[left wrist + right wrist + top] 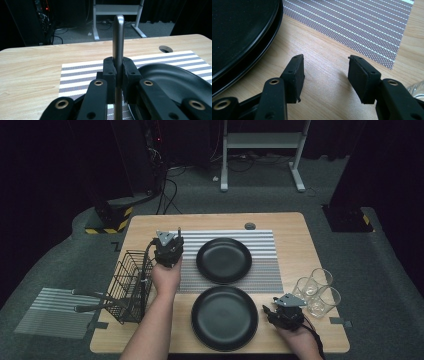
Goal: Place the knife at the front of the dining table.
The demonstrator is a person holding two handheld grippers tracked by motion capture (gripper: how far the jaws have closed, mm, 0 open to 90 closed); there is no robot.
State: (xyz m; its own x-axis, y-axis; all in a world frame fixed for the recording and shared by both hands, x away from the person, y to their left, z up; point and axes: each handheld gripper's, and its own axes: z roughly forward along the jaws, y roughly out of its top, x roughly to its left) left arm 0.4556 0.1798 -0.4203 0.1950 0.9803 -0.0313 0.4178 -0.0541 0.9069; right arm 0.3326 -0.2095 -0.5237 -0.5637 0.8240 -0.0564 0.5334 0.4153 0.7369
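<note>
Cutlery is what the work turns on: a metal utensil handle [118, 37] stands upright, clamped between the jaws of the left tool [168, 251], over the left edge of the striped placemat [260, 247] and just beside the far black plate [223, 260]. Which end hangs below the jaws I cannot tell; from the left gripper view only a rounded steel handle rises above them.

Going from big to small. The table [300, 227] carries the placemat, the far plate on it, and a near black plate [224, 318] that sits mostly on bare wood. At the left edge stands a wire basket [127, 282] with more utensil handles poking out toward the floor side. Three clear glasses [317, 290] cluster at the right. The right tool [286, 312] rests low beside the near plate, jaws standing apart with nothing between them, bare wood showing in the gap.

To my eye the step is laying this piece down beside the far plate. Doing it well means tipping the handle from upright to flat before letting go, lowering until it nearly meets the mat, keeping it parallel to the mat's stripes' short edge and clear of the plate rim, so it does not clatter or slide. Release slowly; a pinched round handle may roll.
</note>
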